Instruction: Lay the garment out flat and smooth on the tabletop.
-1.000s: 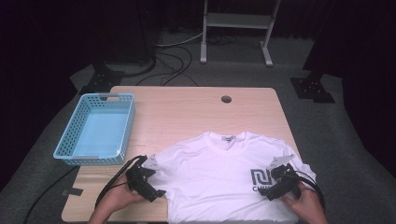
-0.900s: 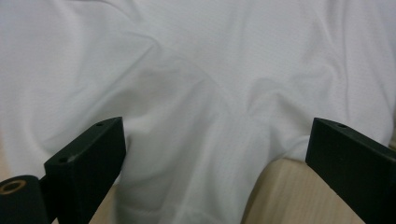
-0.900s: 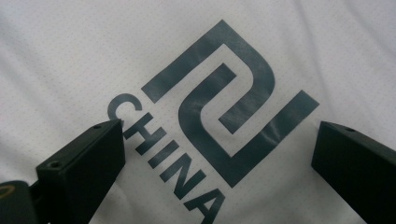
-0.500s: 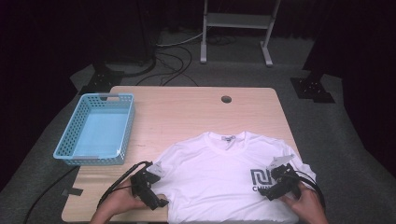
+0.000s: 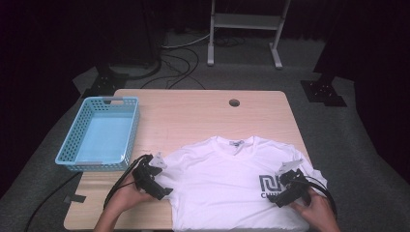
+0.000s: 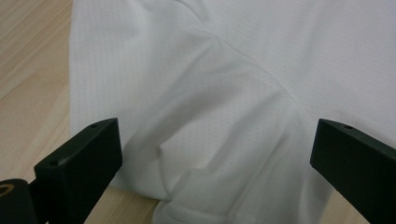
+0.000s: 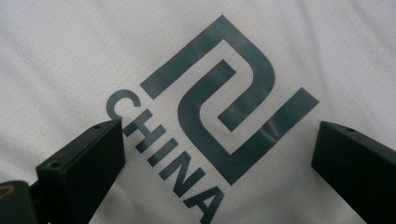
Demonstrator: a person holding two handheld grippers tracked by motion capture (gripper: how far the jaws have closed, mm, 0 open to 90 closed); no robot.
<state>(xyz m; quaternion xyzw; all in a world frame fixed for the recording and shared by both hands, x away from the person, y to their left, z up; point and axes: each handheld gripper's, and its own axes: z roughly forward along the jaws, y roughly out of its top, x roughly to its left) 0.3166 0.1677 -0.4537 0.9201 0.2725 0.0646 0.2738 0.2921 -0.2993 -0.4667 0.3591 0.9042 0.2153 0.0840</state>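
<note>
Dark flooring and trailing cables surround a pale wooden table (image 5: 193,116) with a round cable hole (image 5: 234,103) near its far edge. At the left, a blue perforated basket (image 5: 99,134) is set well apart from the work. A white T-shirt (image 5: 227,188) is spread face up along the near edge. The left gripper (image 5: 162,192) is held with jaws spread wide over the wrinkled left sleeve (image 6: 196,135), nothing pinched. The right gripper (image 5: 280,202) is likewise released, jaws wide over the dark CHINA logo (image 7: 219,116). A single layer could be missed, or the sleeve bunched further, if the jaws are closed too shallowly; uneven pulls might drag the shirt off the edge
</note>
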